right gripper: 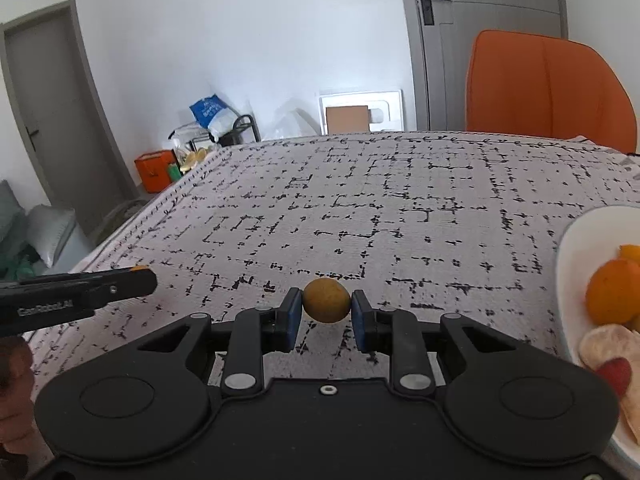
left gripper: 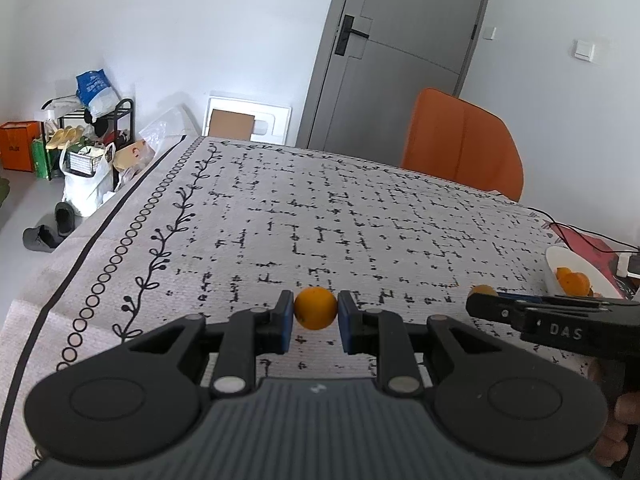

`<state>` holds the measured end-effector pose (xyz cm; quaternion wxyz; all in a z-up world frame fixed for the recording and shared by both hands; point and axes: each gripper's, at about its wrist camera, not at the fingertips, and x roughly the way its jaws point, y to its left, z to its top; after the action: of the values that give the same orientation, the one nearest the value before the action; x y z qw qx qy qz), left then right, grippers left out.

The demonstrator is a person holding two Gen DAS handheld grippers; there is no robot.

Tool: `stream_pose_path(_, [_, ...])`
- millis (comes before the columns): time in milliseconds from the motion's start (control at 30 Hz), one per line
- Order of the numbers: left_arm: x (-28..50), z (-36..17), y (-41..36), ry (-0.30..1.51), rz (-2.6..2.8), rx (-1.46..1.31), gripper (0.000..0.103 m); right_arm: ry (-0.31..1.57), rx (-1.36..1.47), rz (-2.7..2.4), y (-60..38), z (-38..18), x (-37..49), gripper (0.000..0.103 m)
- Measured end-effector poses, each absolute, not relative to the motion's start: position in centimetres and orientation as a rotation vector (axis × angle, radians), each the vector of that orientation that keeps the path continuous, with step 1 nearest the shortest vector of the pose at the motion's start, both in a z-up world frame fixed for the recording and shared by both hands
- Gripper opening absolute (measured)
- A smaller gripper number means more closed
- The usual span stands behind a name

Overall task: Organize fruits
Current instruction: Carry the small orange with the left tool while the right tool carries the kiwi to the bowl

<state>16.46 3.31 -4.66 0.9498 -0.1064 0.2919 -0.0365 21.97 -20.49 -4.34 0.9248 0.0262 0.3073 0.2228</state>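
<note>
Woven matt tablecloth [left gripper: 320, 208], glossy white bowl [right gripper: 576, 240], matt black plastic hand-held gripper [left gripper: 316, 314]

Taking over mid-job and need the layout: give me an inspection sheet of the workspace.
Surface: table under patterned cloth.
Job's things: bright orange fruit; duller yellow-brown fruit; white bowl holding fruit at right.
Clutter: nothing seen on the cloth.
Grippers: left gripper shut on the orange fruit; right gripper shut on the duller fruit.
Cables: dark cable at the table's right edge.
Surroundings: orange chair, grey door, bags and rack on the floor.
</note>
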Motion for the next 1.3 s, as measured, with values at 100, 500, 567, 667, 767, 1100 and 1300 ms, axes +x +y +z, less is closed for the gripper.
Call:
stream_pose_path(100, [16.4,-4.3,2.6,0.589,-0.088,-0.209,0.022,0.619,0.073,0.450,-21.3,-3.9,21.3,0.025])
stream_pose_path(500, [16.6,-2.8,-1.1,0.562,-0.175,-0.176,0.022,0.546,0.121,0.386,-26.1,-1.9,18.8,0.025])
stream_pose_path(567, [16.6,-2.9,-1.9,0.563,-0.190,-0.170,0.022,0.544,0.129,0.376,-26.9,-1.9,18.4,0.025])
stream_pose_path(667, [16.7,-3.0,-2.9,0.571,-0.211,-0.163,0.022,0.539,0.134,0.355,-27.8,-2.0,18.0,0.025])
stream_pose_path(767, [16.8,-3.1,-3.8,0.575,-0.228,-0.158,0.022,0.534,0.146,0.335,-28.8,-2.0,17.8,0.025])
stream_pose_path(1100, [17.6,-3.4,-7.2,0.581,-0.316,-0.143,0.022,0.516,0.176,0.223,-32.8,-2.3,16.2,0.025])
stream_pose_path(1300, [18.1,-3.2,-10.0,0.586,-0.376,-0.119,0.022,0.506,0.202,0.151,-35.5,-2.8,15.3,0.025])
